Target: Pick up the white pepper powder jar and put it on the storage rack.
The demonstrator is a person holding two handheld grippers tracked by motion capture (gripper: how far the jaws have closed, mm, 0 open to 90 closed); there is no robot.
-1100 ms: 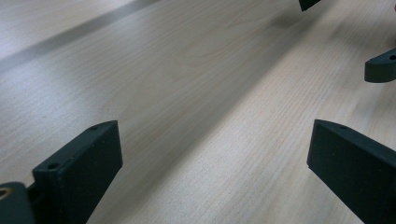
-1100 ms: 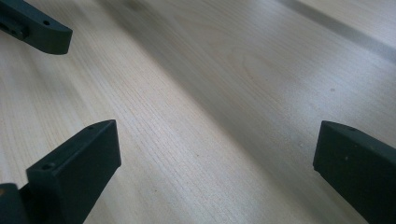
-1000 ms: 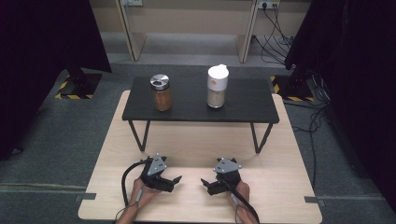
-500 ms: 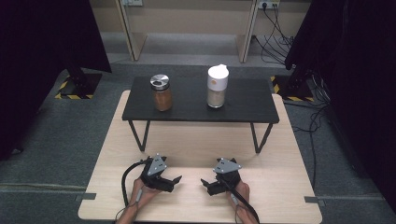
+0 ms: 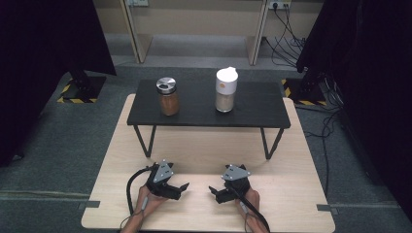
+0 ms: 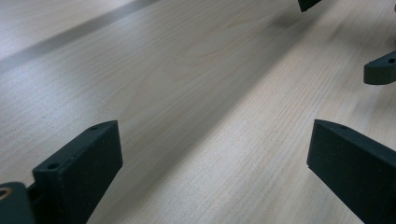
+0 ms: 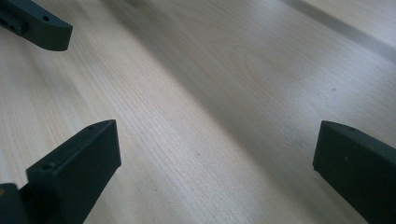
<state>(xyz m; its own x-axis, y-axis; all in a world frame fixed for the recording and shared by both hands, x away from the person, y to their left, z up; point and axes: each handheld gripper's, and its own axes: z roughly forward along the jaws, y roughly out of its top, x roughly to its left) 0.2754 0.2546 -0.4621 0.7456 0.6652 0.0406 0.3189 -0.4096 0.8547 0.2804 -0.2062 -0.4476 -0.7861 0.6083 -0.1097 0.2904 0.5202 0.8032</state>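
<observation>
Both grippers rest low on the wooden board (image 5: 291, 194) near its front edge, jaws spread wide and empty: left gripper (image 5: 180, 190) left of centre, right gripper (image 5: 214, 192) right of centre, tips facing each other, close but apart. Nearest things are well away on the small black table (image 5: 262, 104) standing across the board's far half: a glass jar (image 5: 168, 96) with a shiny metal shaker lid and brown powder, toward the table's left end, and a white-capped container (image 5: 226, 90) with pale contents, right of centre; the two stand upright and apart. Risks, as a guess: both are tall, narrow cylinders, so a reach coming in high or off-centre could tip one over; smooth glass and smooth plastic against hard black jaws may slip if the squeeze is light; the table stands on thin bent wire legs (image 5: 145, 141), so a knock against its front edge could shake both; the cable (image 5: 130, 187) looping off the left gripper could snag on a lift. The left gripper view shows blocky matte black fingers (image 6: 84, 163) over pale, fine-grained wood, with the other gripper's tips at the upper right. The right gripper view shows the same matte fingers (image 7: 77, 161) over the same wood. The board is flat light wood, the table top dark and matte, the floor grey carpet.
</observation>
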